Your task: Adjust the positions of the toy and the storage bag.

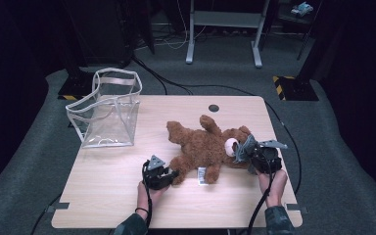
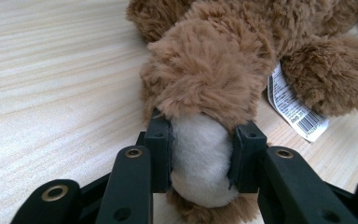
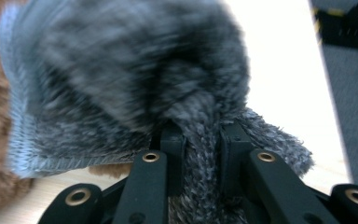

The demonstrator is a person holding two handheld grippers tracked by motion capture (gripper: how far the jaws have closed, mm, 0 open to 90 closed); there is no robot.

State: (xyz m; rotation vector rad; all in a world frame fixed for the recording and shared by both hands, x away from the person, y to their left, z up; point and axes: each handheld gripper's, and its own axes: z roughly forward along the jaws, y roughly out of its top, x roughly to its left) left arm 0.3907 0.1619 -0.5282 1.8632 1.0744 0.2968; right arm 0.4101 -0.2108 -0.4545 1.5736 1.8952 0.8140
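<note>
— While your left tongs (image 2: 200,158) clamped the brown plush teddy bear's (image 1: 203,147) pale foot on the table (image 1: 107,186), what gripped its head?

— Your right tongs (image 3: 203,154) pinched the grey knitted hat (image 3: 121,88); you needed a steady, even pull.

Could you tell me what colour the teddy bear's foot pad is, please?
Cream-white, on the brown plush teddy bear's foot pad, seen best in the left gripper view.
</note>
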